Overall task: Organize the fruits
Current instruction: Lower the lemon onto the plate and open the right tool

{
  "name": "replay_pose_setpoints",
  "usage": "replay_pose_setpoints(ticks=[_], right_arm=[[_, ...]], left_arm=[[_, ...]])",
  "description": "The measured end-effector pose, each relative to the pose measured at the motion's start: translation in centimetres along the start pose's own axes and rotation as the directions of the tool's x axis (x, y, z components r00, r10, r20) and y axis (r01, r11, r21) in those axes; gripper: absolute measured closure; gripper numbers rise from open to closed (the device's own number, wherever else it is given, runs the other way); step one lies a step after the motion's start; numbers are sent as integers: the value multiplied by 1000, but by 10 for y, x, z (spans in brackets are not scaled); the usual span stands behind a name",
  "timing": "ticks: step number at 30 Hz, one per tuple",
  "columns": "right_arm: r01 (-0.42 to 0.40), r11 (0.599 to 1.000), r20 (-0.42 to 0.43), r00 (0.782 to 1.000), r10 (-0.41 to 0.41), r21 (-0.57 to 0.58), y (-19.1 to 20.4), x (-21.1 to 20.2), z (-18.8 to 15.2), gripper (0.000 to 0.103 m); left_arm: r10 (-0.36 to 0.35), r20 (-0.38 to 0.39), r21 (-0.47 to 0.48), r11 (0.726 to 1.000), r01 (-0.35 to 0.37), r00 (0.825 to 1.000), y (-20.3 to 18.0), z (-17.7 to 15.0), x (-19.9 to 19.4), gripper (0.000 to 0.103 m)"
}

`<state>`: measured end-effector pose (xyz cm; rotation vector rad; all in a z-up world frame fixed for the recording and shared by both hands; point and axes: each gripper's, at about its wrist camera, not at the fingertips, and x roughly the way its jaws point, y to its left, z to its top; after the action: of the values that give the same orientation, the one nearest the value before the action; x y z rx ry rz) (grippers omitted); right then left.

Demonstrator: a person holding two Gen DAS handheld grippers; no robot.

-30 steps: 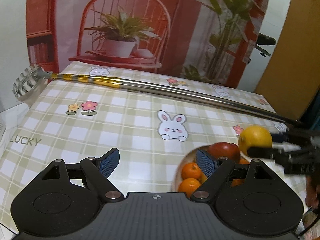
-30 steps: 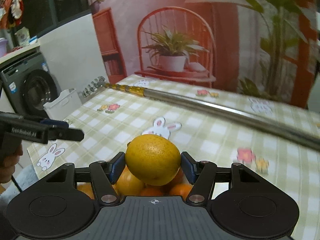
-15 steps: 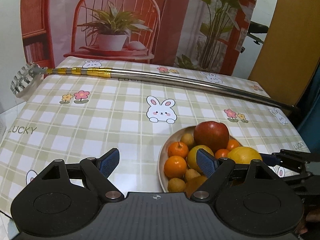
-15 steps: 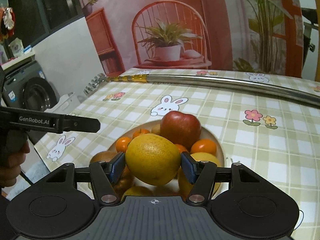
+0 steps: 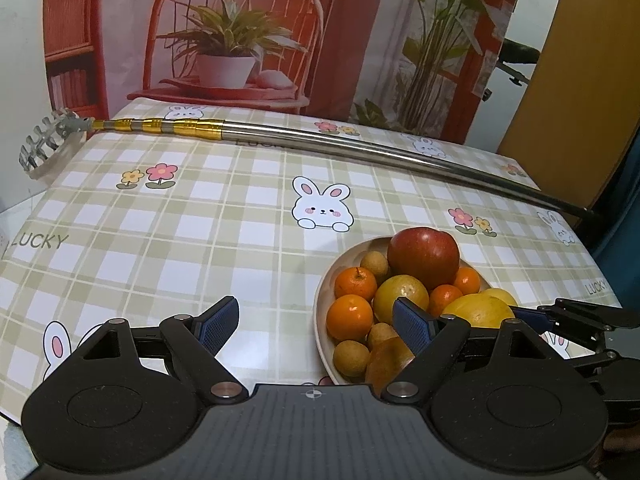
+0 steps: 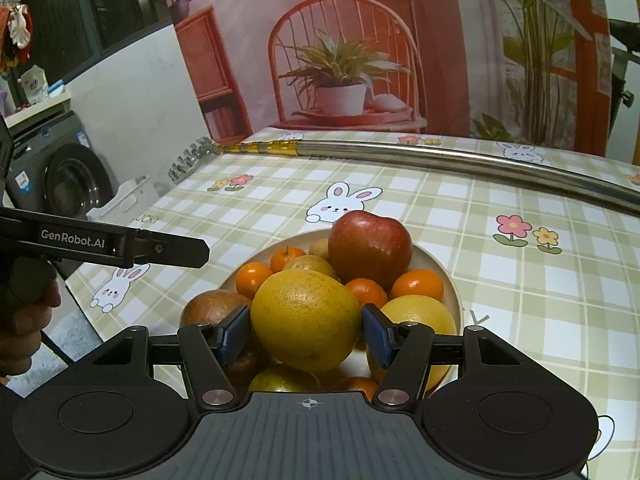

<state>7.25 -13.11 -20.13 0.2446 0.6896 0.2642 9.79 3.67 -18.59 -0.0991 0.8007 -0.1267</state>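
A large yellow-orange citrus fruit (image 6: 306, 316) sits between the blue pads of my right gripper (image 6: 306, 332), which is shut on it. It hangs low over the near side of a beige plate (image 6: 448, 276); contact with the pile is hidden. The plate holds a red apple (image 6: 370, 248), small mandarins (image 6: 416, 284), another yellow citrus (image 6: 420, 312) and brownish fruits. In the left wrist view the same plate (image 5: 320, 300) lies at the right, with the apple (image 5: 424, 256) on top. My left gripper (image 5: 316, 322) is open and empty above the tablecloth, just left of the plate.
A long metal pole (image 5: 360, 148) with a gold section and a comb-like head lies across the far side of the checked tablecloth. A washing machine (image 6: 68, 184) stands beyond the table's left edge. A person's hand (image 6: 24, 320) holds the left gripper's handle.
My right gripper has come down and back with the citrus fruit, from above the table to low over the plate. The left gripper has drawn back, so the whole plate shows.
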Motion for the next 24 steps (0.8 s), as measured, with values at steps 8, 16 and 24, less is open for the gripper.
replay_pose_setpoints(ticks=[8,16,24], right_arm=[[1,1000,-1,1000,-1,-1,0,0,0,46],[9,1000,-4,1000,-9,-10,-1,1,-1,46],[37,999,25,999,-36,-32,2,-7,1,43]], left_arm=[[8,6,-8,1000,-8,1000,1,0,-1,17],[8,9,-1,1000,-8,1000,0,0,-1,17],[8,9,-3,1000,-8,1000,0,-1,-1,17]])
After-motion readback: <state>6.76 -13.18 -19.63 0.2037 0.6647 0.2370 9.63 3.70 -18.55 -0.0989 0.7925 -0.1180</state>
